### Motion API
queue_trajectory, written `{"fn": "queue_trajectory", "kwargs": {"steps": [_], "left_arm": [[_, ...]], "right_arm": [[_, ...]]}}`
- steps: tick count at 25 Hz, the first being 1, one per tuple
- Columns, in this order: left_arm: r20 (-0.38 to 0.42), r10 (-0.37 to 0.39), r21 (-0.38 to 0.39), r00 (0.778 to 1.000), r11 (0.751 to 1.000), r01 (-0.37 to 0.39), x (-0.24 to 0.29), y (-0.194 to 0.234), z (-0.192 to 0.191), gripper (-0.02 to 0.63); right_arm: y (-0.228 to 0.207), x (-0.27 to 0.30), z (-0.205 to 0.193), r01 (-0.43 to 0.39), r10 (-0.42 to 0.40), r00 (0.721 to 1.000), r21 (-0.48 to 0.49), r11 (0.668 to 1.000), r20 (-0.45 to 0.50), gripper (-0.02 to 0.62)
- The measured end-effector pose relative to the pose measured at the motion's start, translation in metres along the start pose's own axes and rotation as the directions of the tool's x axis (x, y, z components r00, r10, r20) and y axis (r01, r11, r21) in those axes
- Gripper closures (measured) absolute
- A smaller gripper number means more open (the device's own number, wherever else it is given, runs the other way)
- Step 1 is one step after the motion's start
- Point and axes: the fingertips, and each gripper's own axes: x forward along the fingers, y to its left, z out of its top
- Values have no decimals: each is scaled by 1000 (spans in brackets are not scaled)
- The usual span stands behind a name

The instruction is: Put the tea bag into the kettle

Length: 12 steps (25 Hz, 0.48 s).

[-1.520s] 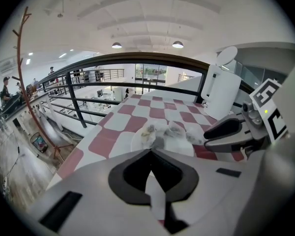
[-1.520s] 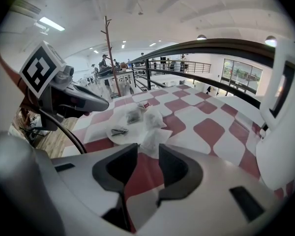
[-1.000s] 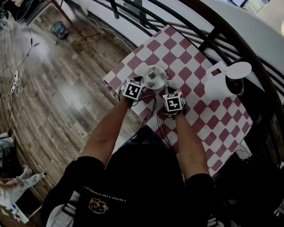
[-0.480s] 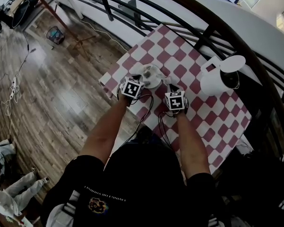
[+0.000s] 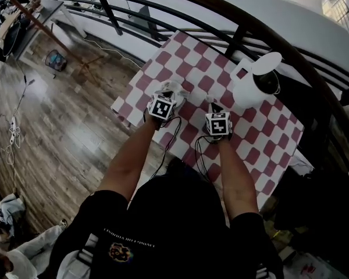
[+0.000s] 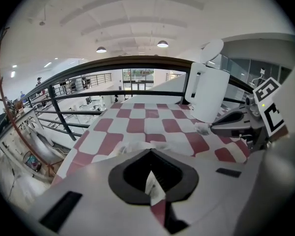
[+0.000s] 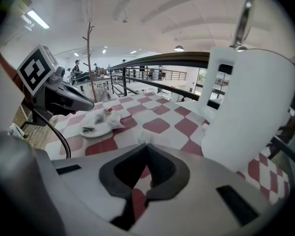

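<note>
Right gripper (image 5: 212,106): fingers are clenched on a small white tea bag (image 6: 202,129), which is held at their tips above the checkered desk (image 5: 262,150), clear of the cloth.

Left gripper (image 5: 166,97): fingers are drawn together; nothing held between them can be made out. It is poised over a white plate (image 7: 96,129), on which crumpled white packets (image 7: 108,119) are noted.

The plate is at 12 o'clock of the left gripper in the head view. The two grippers are near each other, side by side.

Kettle (image 5: 250,89): white, upright, at about 1 o'clock of the right gripper and near it. Its lid (image 5: 273,60) is raised on the far side and the mouth is exposed. In the right gripper view the kettle wall rises above the fingers, at 2 o'clock. Only cloth is seen between tea bag and kettle.

A dark curved railing (image 5: 232,16) runs along the desk's far edge at 12 o'clock, close behind the kettle. Black cables (image 5: 180,135) trail from the grippers toward 6 o'clock.
</note>
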Motion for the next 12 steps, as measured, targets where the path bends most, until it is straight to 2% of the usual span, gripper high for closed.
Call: {"fn": "queue_trajectory", "kwargs": {"steps": [7, 12], "left_arm": [[-21, -81, 95, 996, 992, 83, 23, -58, 19, 607], [-40, -183, 197, 982, 962, 187, 44, -125, 35, 607]], "right_arm": [[-48, -35, -39, 97, -96, 995, 84, 992, -8, 580], [-93, -76, -82, 208, -205, 978, 181, 961, -34, 580]]}}
